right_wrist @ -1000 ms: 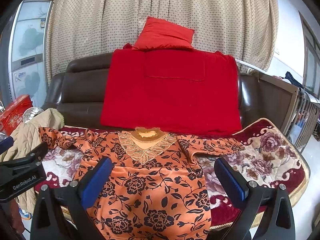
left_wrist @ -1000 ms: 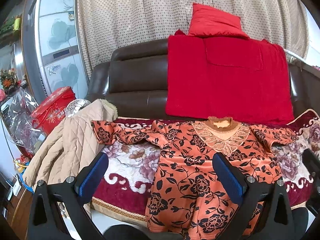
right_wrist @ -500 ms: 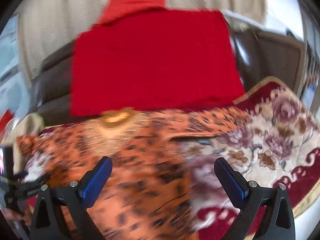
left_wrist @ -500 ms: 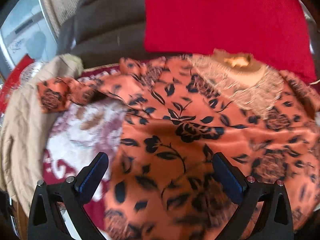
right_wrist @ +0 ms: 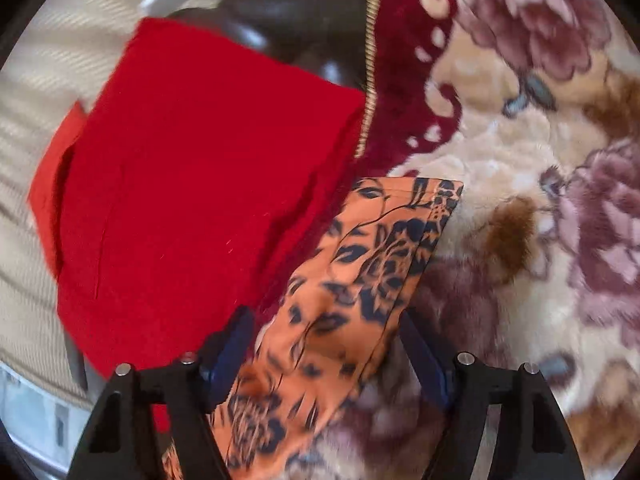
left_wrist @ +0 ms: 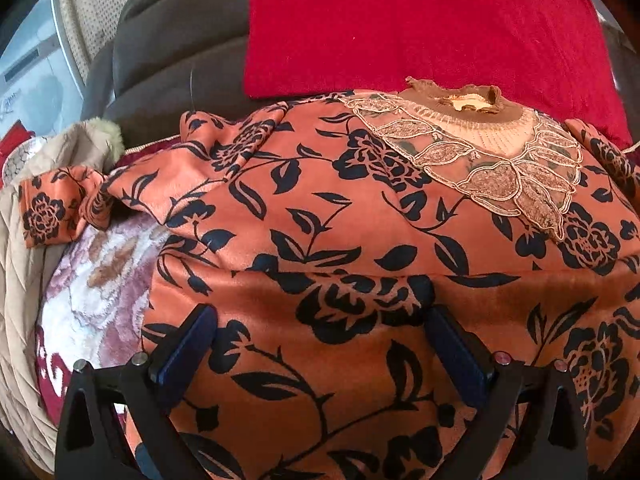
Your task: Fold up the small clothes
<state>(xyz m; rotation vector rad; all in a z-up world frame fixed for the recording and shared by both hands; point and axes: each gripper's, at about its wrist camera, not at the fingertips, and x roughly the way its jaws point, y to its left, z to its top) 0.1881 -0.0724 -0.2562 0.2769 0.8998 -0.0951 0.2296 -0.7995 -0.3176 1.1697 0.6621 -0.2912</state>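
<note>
An orange top with black flowers [left_wrist: 340, 216] lies spread on a floral blanket [left_wrist: 92, 296], its lace collar [left_wrist: 480, 160] at the far end and its left sleeve [left_wrist: 64, 208] stretched out left. My left gripper [left_wrist: 320, 344] is open, low over the body of the top, its fingers astride the cloth. In the right wrist view the top's right sleeve [right_wrist: 372, 272] runs between the blue pads [right_wrist: 230, 354] of my right gripper [right_wrist: 326, 356], which is open and tilted over it. Whether the pads touch the cloth I cannot tell.
A red blanket [left_wrist: 420, 24] hangs over the dark sofa back [left_wrist: 172, 68] behind the top; it also shows in the right wrist view [right_wrist: 192, 184]. A beige quilted jacket [left_wrist: 20, 264] lies at the left edge. The floral blanket [right_wrist: 540, 160] spreads right of the sleeve.
Both grippers have dropped and moved forward onto the top. The left one closed in on the body. The right one swung right and tilted over the right sleeve. Both stay open.
</note>
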